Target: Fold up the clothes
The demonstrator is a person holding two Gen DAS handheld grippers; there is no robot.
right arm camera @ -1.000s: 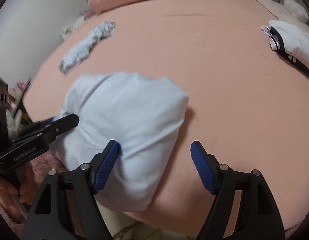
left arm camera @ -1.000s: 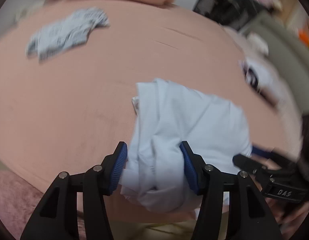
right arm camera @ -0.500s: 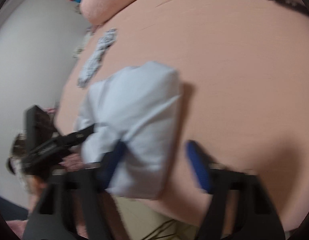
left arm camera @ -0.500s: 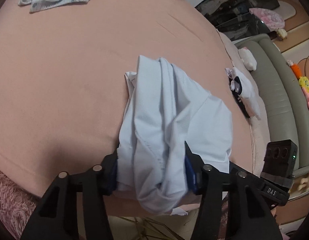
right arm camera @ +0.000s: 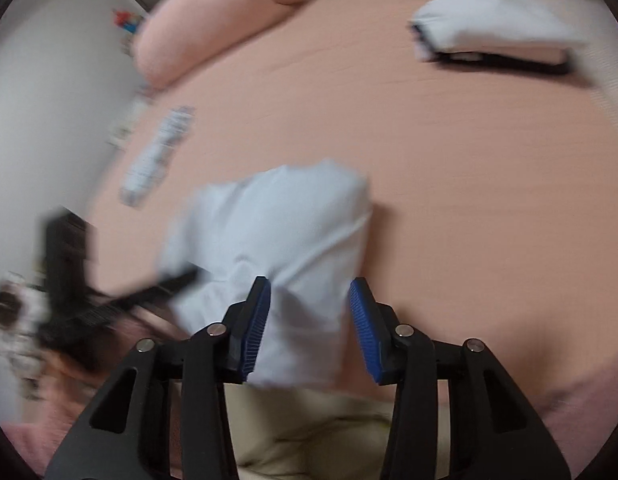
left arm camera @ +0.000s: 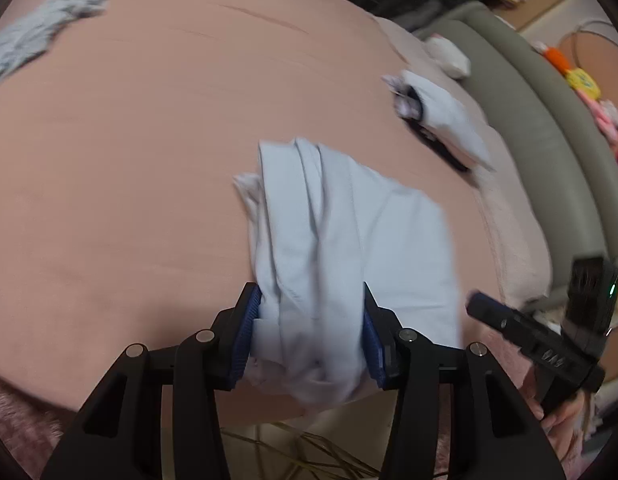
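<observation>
Two grippers are on one pale blue garment (left arm camera: 349, 240), which lies bunched near the front edge of the pink bed (left arm camera: 149, 140), its near end hanging just past that edge. My left gripper (left arm camera: 311, 336) has a thick gather of the cloth between its blue pads, which press on both sides, and its jaws are closing further. My right gripper (right arm camera: 309, 328) straddles the other near end. The left pad looks to touch the fabric, but the right pad seems to stand a little off it, and with the blur I cannot tell whether it truly grips.

I judge this cloth light, soft and limp. It will sag and slide rather than hold a crease, so I should take it by seams or hemmed corners, not by a wad of layers. The bundle in my left jaws is several folds thick and may slip unevenly when lifted.

Room is good: the bed surface beyond the garment is bare and wide. A patterned grey garment (left arm camera: 41, 36) lies well apart at the far left, a white folded piece (right arm camera: 501, 32) well apart at the far right and a pink pillow (right arm camera: 213, 28) at the head. The front edge is the risk, since cloth may drop off it.
</observation>
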